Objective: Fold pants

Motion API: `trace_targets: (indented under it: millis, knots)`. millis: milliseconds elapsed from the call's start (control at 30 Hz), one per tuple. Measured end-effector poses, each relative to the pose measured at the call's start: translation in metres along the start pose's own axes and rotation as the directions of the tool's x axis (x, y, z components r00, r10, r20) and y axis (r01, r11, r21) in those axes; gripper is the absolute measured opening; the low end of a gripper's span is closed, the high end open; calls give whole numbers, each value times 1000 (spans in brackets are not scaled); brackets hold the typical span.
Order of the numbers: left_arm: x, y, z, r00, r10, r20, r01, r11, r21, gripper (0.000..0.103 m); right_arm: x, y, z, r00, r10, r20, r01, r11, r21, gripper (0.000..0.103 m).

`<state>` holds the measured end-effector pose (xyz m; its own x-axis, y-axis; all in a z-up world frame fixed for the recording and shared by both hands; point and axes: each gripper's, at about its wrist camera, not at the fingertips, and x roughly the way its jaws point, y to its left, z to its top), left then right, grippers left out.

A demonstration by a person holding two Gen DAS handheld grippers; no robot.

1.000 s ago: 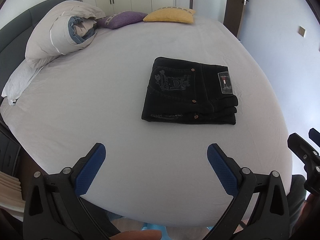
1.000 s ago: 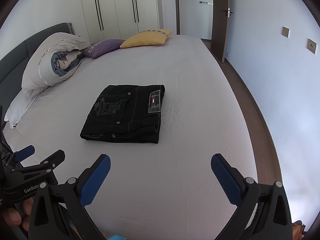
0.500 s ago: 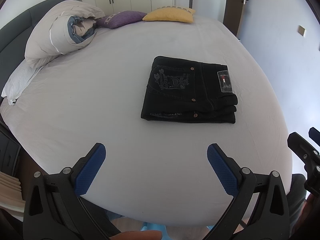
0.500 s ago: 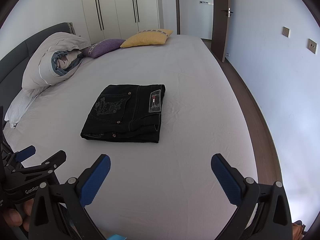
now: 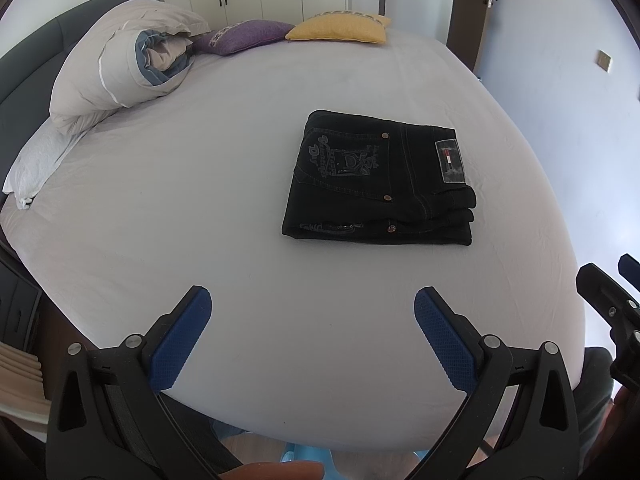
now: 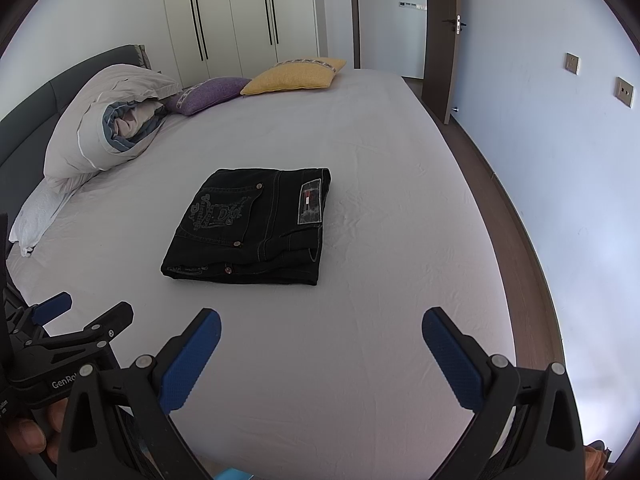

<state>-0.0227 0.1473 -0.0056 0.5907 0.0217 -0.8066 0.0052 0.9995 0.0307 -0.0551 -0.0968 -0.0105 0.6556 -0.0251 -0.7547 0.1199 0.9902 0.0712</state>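
Pants (image 5: 380, 182): black denim, folded into a compact rectangle, lying flat on the bed (image 5: 240, 240) at centre frame in both views, slightly right of centre in the left wrist view.

Nearest, at bottom of frame: left gripper (image 5: 312, 334) spread wide, blue pads (image 5: 180, 340) holding nothing, hovering over the near edge of the bed. Likewise right gripper (image 6: 320, 354), jaws wide apart and empty, low in its own view. Both well apart from the denim; each visible at the edge of the other's view, left one at lower left of the right wrist view, right one at lower right of the left wrist view.

Mid frame: stacked layers showing along the near edge of the bundle, embroidered back pocket on top, brand patch toward the right side. Judged as finished or nearly so.

Handling, as a guess: soft but fairly thick and weighty for cloth, not slippery, not fragile; layers likely to slide apart or sag if lifted by one corner. Best taken at the thick near edge, pinching all layers at once, one gripper toward each end.

Farther back: rolled duvet (image 5: 120, 64) at upper left, purple cushion (image 5: 244, 36) and yellow cushion (image 5: 340, 28) at top centre, wardrobe (image 6: 240, 16) beyond.
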Motion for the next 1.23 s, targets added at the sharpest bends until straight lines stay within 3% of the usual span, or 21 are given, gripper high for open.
trace_targets:
  millis: [1233]
  knots:
    - [2, 10, 0, 1000, -4, -6, 4, 1000, -6, 103, 3, -3, -3, 1000, 3, -7, -4, 1000, -8, 103]
